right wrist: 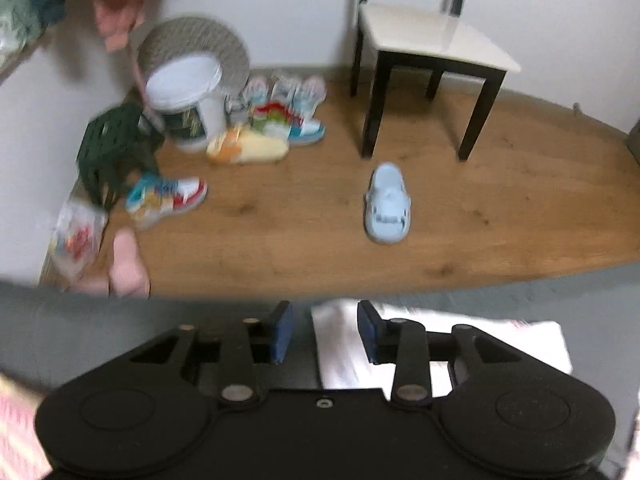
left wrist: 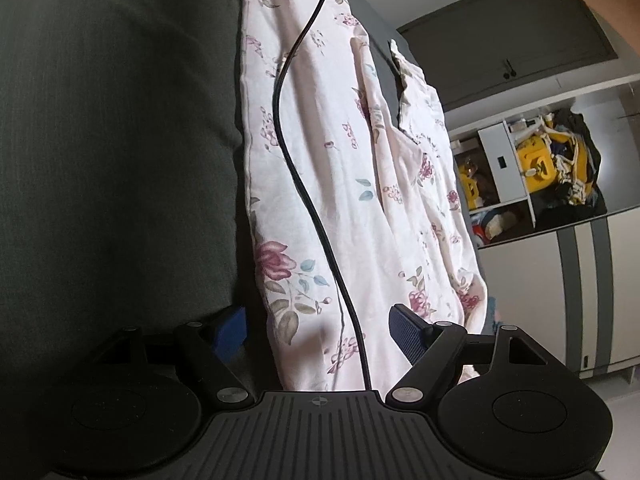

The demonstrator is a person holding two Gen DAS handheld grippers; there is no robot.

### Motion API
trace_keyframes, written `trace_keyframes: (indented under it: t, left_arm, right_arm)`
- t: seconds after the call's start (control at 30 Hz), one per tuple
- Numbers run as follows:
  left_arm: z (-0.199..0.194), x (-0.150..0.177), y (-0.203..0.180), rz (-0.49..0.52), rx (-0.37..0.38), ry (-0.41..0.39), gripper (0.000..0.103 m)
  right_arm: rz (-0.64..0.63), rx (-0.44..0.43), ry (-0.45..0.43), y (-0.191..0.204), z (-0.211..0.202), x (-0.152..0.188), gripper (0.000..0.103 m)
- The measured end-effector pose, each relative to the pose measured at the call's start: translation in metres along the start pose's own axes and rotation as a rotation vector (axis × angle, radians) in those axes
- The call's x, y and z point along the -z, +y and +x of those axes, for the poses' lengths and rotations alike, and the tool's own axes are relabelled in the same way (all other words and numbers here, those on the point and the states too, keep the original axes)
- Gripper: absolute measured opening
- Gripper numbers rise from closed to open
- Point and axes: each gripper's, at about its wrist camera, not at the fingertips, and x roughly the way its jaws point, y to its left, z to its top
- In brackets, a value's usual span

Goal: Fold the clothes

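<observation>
In the left wrist view a pale pink floral garment (left wrist: 340, 168) lies stretched over a dark grey surface (left wrist: 112, 152). A black cable (left wrist: 296, 168) trails across the cloth. My left gripper (left wrist: 320, 332) is open, its blue pads spread wide on either side of the garment's near end, not closed on it. In the right wrist view my right gripper (right wrist: 325, 332) is open just above a folded white and pink cloth (right wrist: 492, 340) on the grey surface (right wrist: 120, 320). The right finger is over the cloth's left part; nothing is held.
Beyond the grey surface's edge is a wooden floor (right wrist: 500, 208) with a chair (right wrist: 432, 48), a light blue slipper (right wrist: 387, 204), several colourful shoes (right wrist: 168, 196), a white bucket (right wrist: 188, 96) and a green stool (right wrist: 116, 148). A person's foot (right wrist: 126, 264) stands near. Cluttered shelves (left wrist: 540, 168) are behind the garment.
</observation>
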Motion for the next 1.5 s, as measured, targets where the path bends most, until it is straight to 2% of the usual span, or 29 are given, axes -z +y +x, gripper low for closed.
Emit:
trace_keyframes:
  t: [0.07, 0.2, 0.33, 0.4, 0.43, 0.57, 0.7, 0.73, 0.77, 0.83, 0.9, 1.1, 1.23, 1.3, 1.4, 1.47, 1.5]
  left_arm:
    - [0.000, 0.001, -0.004, 0.012, -0.018, -0.004, 0.077]
    - [-0.002, 0.004, -0.011, 0.060, -0.057, -0.008, 0.077]
    - [-0.005, 0.002, -0.005, 0.047, -0.044, -0.006, 0.077]
    - [-0.006, -0.001, -0.001, 0.029, -0.030, -0.002, 0.077]
    - [-0.006, -0.002, 0.001, 0.019, -0.021, -0.001, 0.077]
    - [-0.004, -0.001, 0.003, -0.001, -0.001, -0.002, 0.077]
    - [0.000, 0.002, -0.002, 0.011, -0.006, -0.003, 0.077]
    - [0.000, 0.003, -0.002, 0.013, -0.007, -0.003, 0.077]
    - [0.000, 0.003, -0.003, 0.012, -0.006, -0.003, 0.077]
    - [0.001, 0.002, -0.002, 0.010, 0.001, -0.004, 0.077]
    - [0.001, -0.001, 0.000, 0.006, 0.009, -0.001, 0.077]
    - [0.002, -0.006, 0.001, -0.010, 0.024, 0.007, 0.078]
    - [0.001, -0.007, -0.004, 0.017, 0.007, 0.014, 0.078]
    - [-0.001, -0.007, -0.006, 0.025, 0.006, 0.017, 0.078]
    - [-0.010, -0.007, -0.009, 0.023, 0.073, 0.010, 0.078]
    - [-0.020, -0.006, -0.013, 0.040, 0.139, -0.006, 0.078]
    - [-0.027, -0.005, -0.016, 0.058, 0.179, -0.015, 0.078]
  right_arm:
    - [-0.021, 0.020, 0.038, -0.003, -0.001, 0.006, 0.025]
    - [0.010, 0.001, 0.046, -0.003, 0.006, 0.019, 0.024]
    - [0.052, -0.032, 0.033, 0.001, 0.021, 0.021, 0.024]
    - [0.042, 0.005, 0.031, 0.005, 0.030, 0.019, 0.013]
    - [0.028, 0.024, 0.033, 0.006, 0.033, 0.018, 0.003]
    - [0.068, 0.024, -0.006, 0.006, 0.034, 0.013, 0.003]
    - [0.148, -0.019, -0.020, 0.002, 0.041, 0.014, 0.004]
    - [0.168, -0.034, -0.035, 0.001, 0.042, 0.016, 0.008]
    - [0.188, -0.049, -0.050, -0.001, 0.043, 0.018, 0.019]
    - [0.194, -0.097, -0.064, -0.001, 0.040, 0.018, 0.034]
    - [0.168, -0.115, -0.061, 0.001, 0.033, 0.015, 0.034]
    - [0.071, -0.208, -0.098, -0.005, -0.038, 0.018, 0.034]
    - [-0.050, -0.263, -0.135, -0.007, -0.119, 0.048, 0.044]
    - [-0.093, -0.274, -0.147, -0.008, -0.160, 0.067, 0.046]
    - [-0.124, -0.272, -0.183, -0.019, -0.222, 0.098, 0.049]
    - [-0.119, -0.258, -0.220, -0.030, -0.260, 0.117, 0.057]
    - [-0.117, -0.245, -0.237, -0.034, -0.277, 0.127, 0.058]
